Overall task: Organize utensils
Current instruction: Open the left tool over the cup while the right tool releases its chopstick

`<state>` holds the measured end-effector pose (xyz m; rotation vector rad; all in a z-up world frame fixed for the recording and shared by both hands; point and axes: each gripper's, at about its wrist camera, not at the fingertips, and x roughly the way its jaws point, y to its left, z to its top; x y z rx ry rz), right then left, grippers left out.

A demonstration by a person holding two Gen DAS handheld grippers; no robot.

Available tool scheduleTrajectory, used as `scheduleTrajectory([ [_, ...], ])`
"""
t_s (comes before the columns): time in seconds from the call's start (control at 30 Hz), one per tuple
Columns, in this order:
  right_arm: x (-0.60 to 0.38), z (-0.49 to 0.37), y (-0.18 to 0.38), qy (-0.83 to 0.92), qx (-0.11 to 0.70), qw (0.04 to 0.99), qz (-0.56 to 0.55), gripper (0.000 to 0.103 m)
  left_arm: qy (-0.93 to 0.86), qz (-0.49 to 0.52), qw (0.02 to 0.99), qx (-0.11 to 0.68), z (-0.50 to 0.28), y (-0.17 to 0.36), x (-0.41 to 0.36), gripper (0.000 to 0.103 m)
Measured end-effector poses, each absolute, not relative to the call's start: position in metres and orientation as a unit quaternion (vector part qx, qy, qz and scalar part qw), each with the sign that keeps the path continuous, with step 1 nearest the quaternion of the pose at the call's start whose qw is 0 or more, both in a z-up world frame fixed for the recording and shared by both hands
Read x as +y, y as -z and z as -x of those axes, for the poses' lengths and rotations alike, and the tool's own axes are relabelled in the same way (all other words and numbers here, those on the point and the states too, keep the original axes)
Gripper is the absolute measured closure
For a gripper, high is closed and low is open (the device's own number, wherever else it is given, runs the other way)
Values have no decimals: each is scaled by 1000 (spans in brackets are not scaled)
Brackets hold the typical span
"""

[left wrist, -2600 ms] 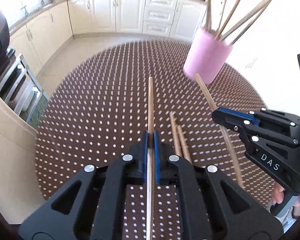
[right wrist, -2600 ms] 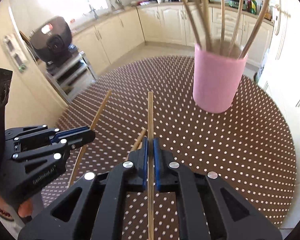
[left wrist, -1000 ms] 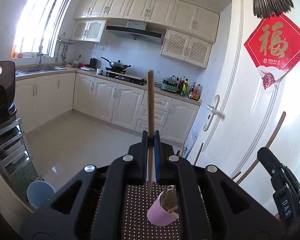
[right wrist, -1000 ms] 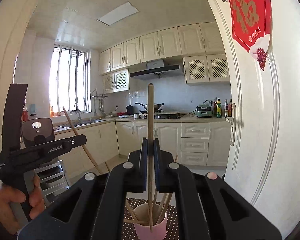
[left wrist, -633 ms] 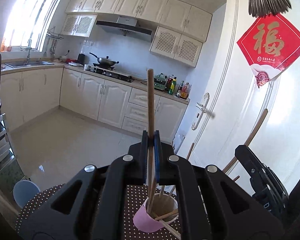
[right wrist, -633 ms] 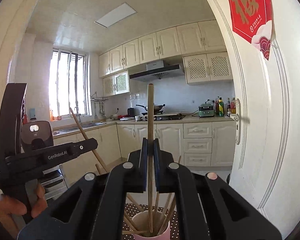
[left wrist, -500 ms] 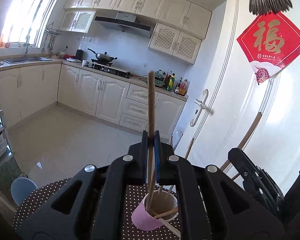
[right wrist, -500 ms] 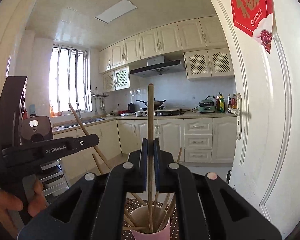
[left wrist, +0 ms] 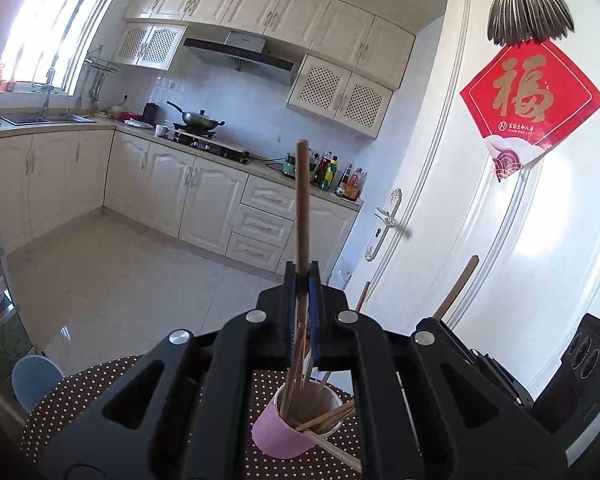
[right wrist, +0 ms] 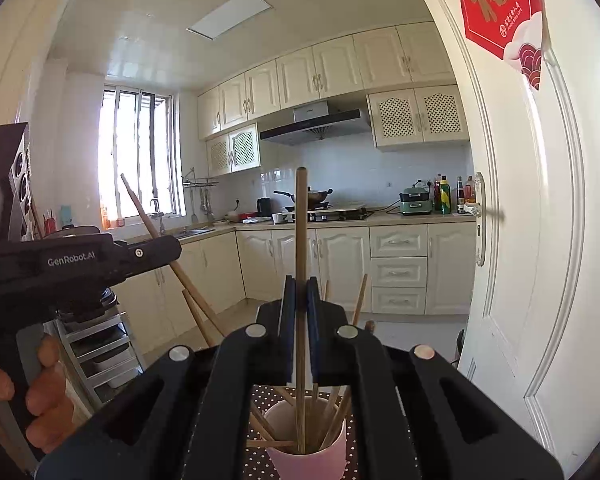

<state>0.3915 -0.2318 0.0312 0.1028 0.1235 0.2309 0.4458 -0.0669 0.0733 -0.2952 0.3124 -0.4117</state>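
**Chopsticks lowered into cup**

Over the dotted table, both grippers have come up from the tabletop and now point nearly level above the pink cup. Left gripper: clamped on a chopstick, lower end now inside the cup rim. Right gripper: clamped on its own chopstick, tip now deep in the cup among the sticks already stored. Judgement: insertion is nearly complete; release is the remaining step.
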Motion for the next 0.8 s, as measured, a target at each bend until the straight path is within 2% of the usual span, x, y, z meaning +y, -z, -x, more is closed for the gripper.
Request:
scheduleTrajectory([
  [0.2,-229,-394,-26,-117,72,989,-48,99,193,127,957,175,-454,-58,-74,97],
  [0.53,-232,-402,-17,-117,92,988,-49,99,186,112,958,187,-456,-65,-81,93],
  [0.57,-232,-403,-16,-117,95,987,-49,99,187,111,958,188,-456,-65,-82,85],
  [0.6,-232,-402,-16,-117,97,987,-49,99,183,109,958,191,-456,-65,-82,61],
  [0.63,-231,-403,-15,-117,98,987,-49,99,177,107,959,192,-455,-65,-82,43],
  [0.67,-231,-403,-15,-118,101,987,-50,99,172,107,962,184,-452,-65,-80,36],
  [0.8,-229,-401,-14,-119,106,986,-48,99,171,93,964,183,-449,-67,-83,36],
])
